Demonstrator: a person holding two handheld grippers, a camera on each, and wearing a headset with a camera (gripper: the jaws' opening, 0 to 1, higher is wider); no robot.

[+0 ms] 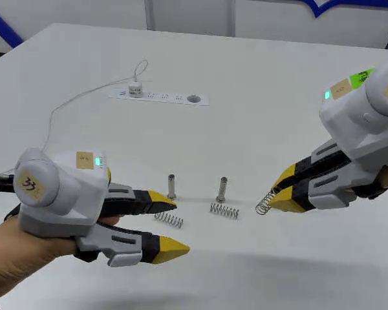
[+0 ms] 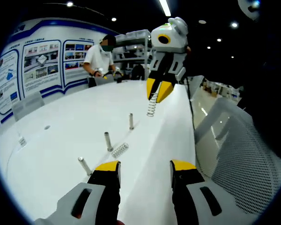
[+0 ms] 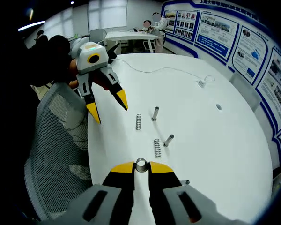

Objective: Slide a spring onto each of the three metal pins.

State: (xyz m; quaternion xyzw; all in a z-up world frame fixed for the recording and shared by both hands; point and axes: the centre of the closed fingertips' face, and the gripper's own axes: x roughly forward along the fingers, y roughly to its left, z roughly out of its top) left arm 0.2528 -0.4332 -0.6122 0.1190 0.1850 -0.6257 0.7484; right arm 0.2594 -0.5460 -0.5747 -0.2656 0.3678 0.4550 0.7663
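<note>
Two metal pins (image 1: 171, 186) (image 1: 222, 189) stand upright mid-table, and the left gripper view shows three pins (image 2: 107, 140) in a row. Two loose springs (image 1: 169, 219) (image 1: 224, 210) lie flat in front of the pins. My right gripper (image 1: 279, 195) is shut on a third spring (image 1: 265, 203), which hangs from its tips just right of the pins; the spring's coil end (image 3: 140, 165) sits between the jaws of the right gripper (image 3: 140, 168). My left gripper (image 1: 170, 226) stands open and holds nothing, with its tips beside the left loose spring (image 2: 120, 149).
A white power strip (image 1: 160, 97) with a plugged-in adapter and cable lies at the back of the white table (image 1: 278, 97). A mesh chair (image 2: 239, 154) stands off the table's near edge. A person (image 2: 100, 61) stands at another table far behind.
</note>
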